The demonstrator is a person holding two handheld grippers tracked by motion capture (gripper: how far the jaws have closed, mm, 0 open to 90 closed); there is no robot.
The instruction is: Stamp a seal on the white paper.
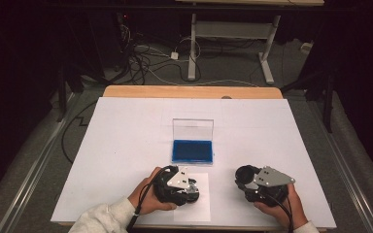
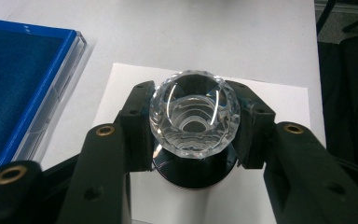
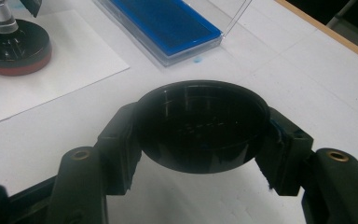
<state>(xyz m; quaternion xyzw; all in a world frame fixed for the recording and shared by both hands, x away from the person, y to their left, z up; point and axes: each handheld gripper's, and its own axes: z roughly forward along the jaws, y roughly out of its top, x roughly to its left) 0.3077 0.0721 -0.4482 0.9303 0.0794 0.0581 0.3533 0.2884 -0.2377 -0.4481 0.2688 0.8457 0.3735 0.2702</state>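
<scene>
Item 1: stamp point(image 2: 194, 122), crystal knob atop black base, upright on paper sheet point(image 2: 289, 100), lower centre of high view. My left gripper point(image 2: 194, 126) clamps knob, jaws on both sides.

Item 2: cap point(image 3: 200, 126), black, round, open side up. My right gripper point(image 3: 200, 140) clamps it, lower right of high view.

Item 3: ink pad point(image 1: 192, 150), blue, lid raised, centre of high view, just beyond stamp.

Key relation: I judge pad nearer left gripper, straight ahead.

Right gripper view adds red band under stamp base; left gripper view hides it.

My left gripper point(image 2: 193, 133) clamps a glossy faceted glass knob point(image 2: 195, 116); my right gripper point(image 3: 200, 154) clamps a smooth black cap point(image 3: 201, 126), probably plastic.
</scene>
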